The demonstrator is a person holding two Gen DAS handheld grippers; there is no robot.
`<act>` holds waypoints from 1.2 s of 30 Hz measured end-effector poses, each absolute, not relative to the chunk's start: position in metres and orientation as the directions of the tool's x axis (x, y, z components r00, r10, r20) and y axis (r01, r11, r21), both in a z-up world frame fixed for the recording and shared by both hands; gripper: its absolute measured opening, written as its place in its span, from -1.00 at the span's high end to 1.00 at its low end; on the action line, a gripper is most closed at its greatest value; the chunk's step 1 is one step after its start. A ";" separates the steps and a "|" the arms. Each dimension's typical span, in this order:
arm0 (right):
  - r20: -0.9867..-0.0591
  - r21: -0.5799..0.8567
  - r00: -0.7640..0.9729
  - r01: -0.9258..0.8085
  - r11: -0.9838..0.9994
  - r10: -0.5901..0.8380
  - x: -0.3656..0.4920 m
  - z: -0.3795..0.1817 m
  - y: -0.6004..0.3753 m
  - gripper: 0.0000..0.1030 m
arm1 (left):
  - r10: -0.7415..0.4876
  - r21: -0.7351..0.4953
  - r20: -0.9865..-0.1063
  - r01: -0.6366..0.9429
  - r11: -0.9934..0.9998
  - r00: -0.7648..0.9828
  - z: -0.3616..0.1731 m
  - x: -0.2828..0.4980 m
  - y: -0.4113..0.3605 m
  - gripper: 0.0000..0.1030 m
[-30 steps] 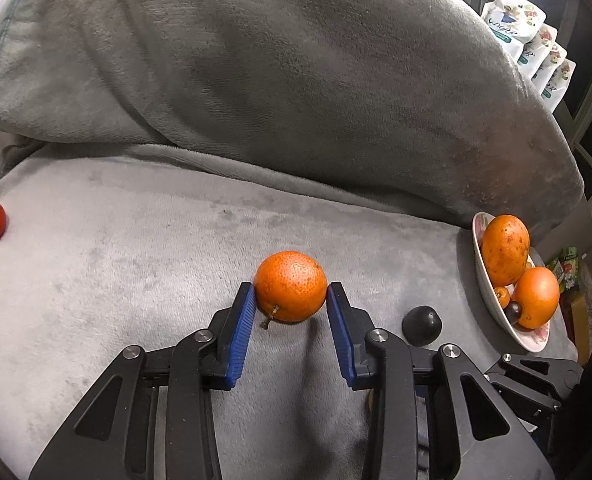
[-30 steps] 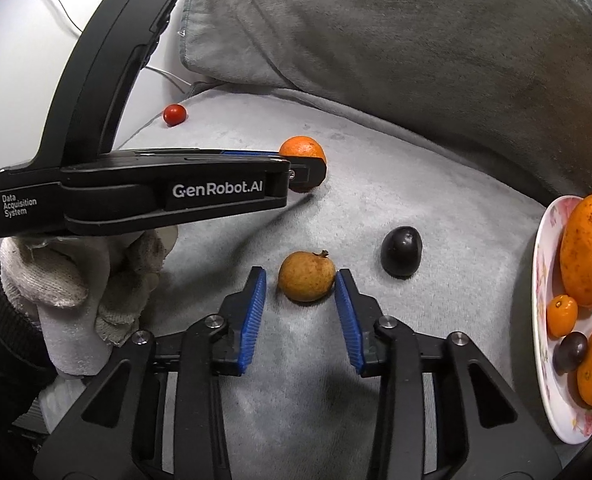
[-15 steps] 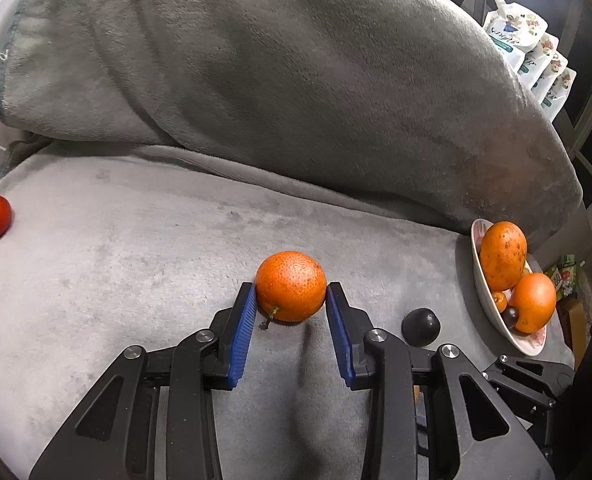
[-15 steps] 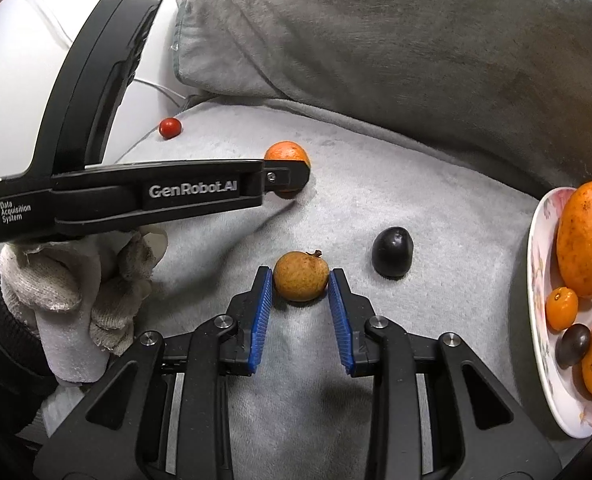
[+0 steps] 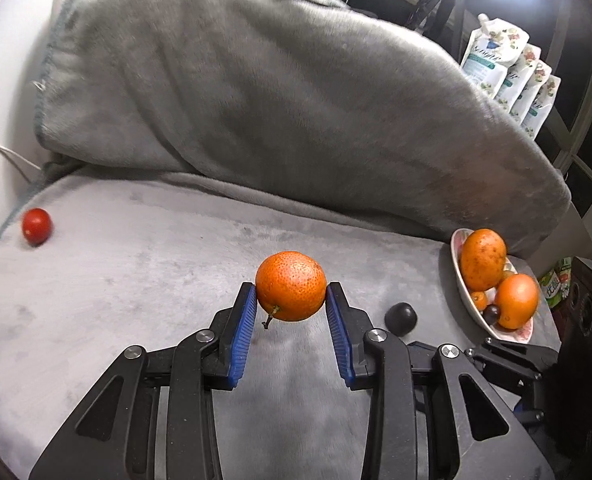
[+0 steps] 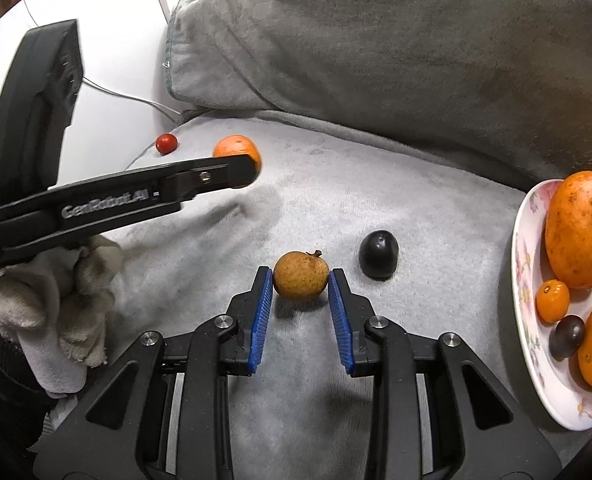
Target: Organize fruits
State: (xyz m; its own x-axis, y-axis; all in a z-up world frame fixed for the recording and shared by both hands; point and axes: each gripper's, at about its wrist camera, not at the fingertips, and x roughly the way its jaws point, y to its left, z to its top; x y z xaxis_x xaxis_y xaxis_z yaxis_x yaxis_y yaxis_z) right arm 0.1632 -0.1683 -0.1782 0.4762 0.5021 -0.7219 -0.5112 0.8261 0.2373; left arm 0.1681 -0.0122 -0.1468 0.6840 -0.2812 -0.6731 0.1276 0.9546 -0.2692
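Note:
My left gripper is shut on an orange tangerine and holds it lifted above the grey blanket; it also shows in the right wrist view. My right gripper is shut on a small brown round fruit, which rests on the blanket. A dark plum lies just right of it, also seen in the left wrist view. A red cherry tomato lies at the far left. A floral plate at the right holds a mango and other fruit.
A large grey cushion rises behind the blanket. White pouches stand at the back right. A white cable runs along the left wall. The person's gloved hand holds the left gripper.
My left gripper has lifted the tangerine off the blanket. My right gripper's jaws have closed in on the brown fruit.

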 end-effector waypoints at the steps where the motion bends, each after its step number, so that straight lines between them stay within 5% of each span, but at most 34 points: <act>1: -0.720 0.240 0.477 -0.511 0.826 0.505 0.162 -0.177 -0.169 0.41 | -0.282 -0.269 -0.669 0.129 0.954 0.688 -0.145 0.165 -0.012 0.34; 16: -0.646 0.275 0.545 -0.486 0.829 0.534 0.122 -0.135 -0.204 0.41 | -0.325 -0.280 -0.575 0.192 0.941 0.751 -0.108 0.108 -0.027 0.34; 36: -0.582 0.268 0.671 -0.374 0.888 0.459 0.101 -0.113 -0.285 0.41 | -0.413 -0.272 -0.577 0.311 0.911 0.705 -0.106 0.098 -0.102 0.34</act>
